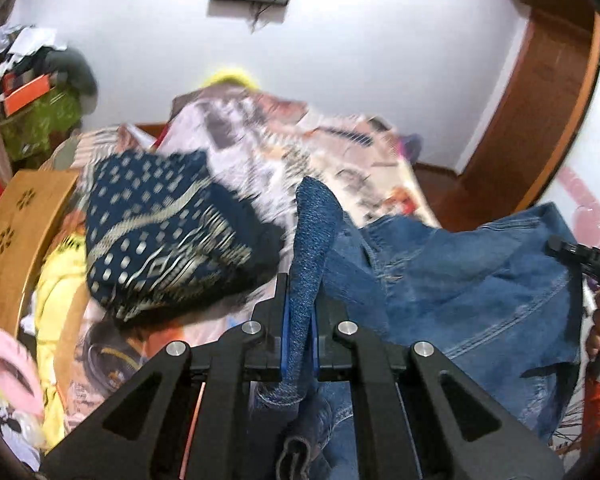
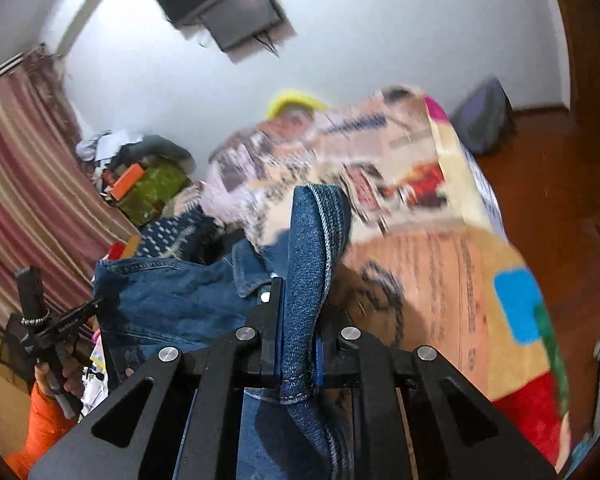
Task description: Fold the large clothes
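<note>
Denim jacket [image 1: 460,280] stretched above the bed [image 2: 440,280]: left gripper [image 1: 300,320] and right gripper [image 2: 300,320] each clamped on a jacket edge.

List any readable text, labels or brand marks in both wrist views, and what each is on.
None can be read.
Printed bedsheet: rows of text-like lines, too blurred to read.
Other claw's black body: small white marking, too small to read.
Denim garment, shut in both claws: no label visible.
Patterned navy cloth: pattern only, no text.
</note>
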Motion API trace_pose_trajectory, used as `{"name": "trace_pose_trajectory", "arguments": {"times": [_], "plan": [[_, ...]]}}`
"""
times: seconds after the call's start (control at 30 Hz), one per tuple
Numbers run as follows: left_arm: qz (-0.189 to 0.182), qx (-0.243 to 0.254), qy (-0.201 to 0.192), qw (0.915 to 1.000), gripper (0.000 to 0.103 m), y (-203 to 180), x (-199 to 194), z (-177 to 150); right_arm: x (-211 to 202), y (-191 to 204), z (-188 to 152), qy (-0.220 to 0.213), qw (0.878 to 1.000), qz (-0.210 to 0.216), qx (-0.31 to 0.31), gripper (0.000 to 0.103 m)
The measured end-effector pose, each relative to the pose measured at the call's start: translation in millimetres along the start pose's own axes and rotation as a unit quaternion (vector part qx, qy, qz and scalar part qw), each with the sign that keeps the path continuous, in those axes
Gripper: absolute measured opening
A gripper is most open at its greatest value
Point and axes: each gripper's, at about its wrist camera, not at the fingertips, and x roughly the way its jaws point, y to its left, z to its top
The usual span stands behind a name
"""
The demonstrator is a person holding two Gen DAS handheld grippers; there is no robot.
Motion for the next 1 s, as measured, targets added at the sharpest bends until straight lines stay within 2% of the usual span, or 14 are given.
{"name": "trace_pose_trajectory", "arguments": {"times": [0.23, 0.4, 0.5, 0.63, 0.87, 1.0], "plan": [[-0.026, 0.021, -0.037, 0.9988, 0.007, -38, -8, 43, -15, 25, 39, -0.047, 0.998, -0.004, -0.043, 0.01], [-0.018, 0.027, -0.054, 0.998, 0.007, -43, 5, 70, -7, 19, 66, -0.058, 0.997, -0.024, -0.053, 0.009], [-0.005, 0.025, -0.043, 0.9987, 0.007, -37, 29, 82, 6, 5, 77, -0.054, 0.997, -0.04, -0.049, 0.009], [0.019, 0.023, -0.012, 0.9995, 0.007, -19, 76, 86, 39, -26, 81, -0.025, 0.996, -0.072, -0.035, 0.008], [0.074, 0.01, 0.041, 0.9964, 0.007, 26, 150, 70, 102, -100, 62, 0.039, 0.989, -0.143, 0.0, 0.008], [0.081, -0.008, 0.063, 0.9947, 0.007, 51, 173, 62, 120, -135, 50, 0.071, 0.984, -0.162, 0.016, 0.009]]}}
